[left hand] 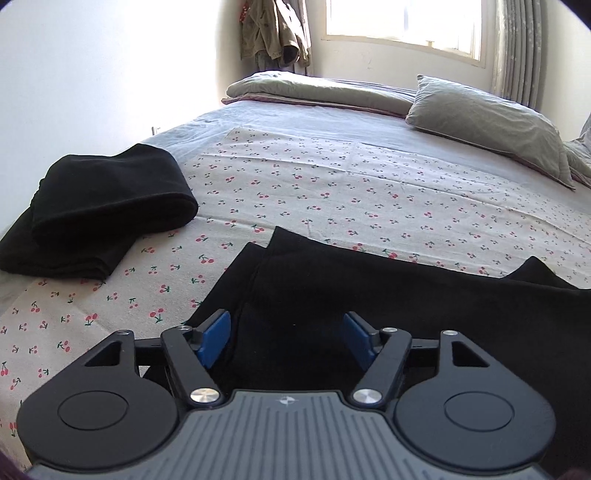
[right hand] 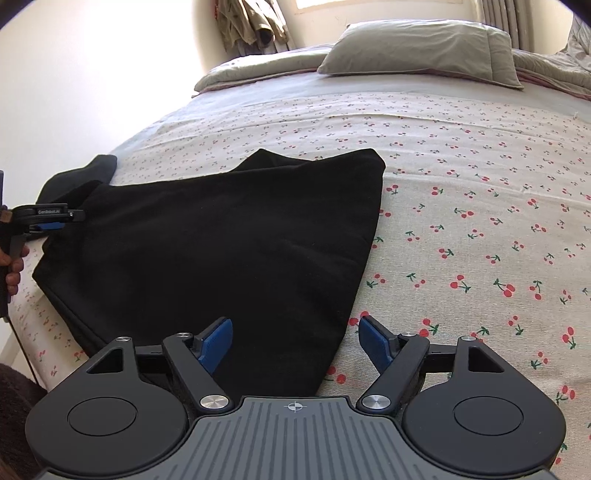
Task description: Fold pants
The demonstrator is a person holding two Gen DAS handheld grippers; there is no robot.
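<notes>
Black pants [right hand: 229, 236] lie spread flat on the cherry-print sheet [right hand: 480, 206]; they also show in the left wrist view [left hand: 388, 295]. My left gripper [left hand: 286, 338] is open, its blue pads over the pants' near left edge. It also appears at the far left of the right wrist view [right hand: 51, 221]. My right gripper [right hand: 295, 339] is open and straddles the pants' near right corner, left pad over cloth, right pad over the sheet. Neither holds anything.
A folded black garment [left hand: 103, 206] sits on the bed to the left. A grey pillow [left hand: 487, 122] and a folded grey quilt [left hand: 317, 90] lie at the head of the bed. Coats [left hand: 273, 29] hang in the corner by the window.
</notes>
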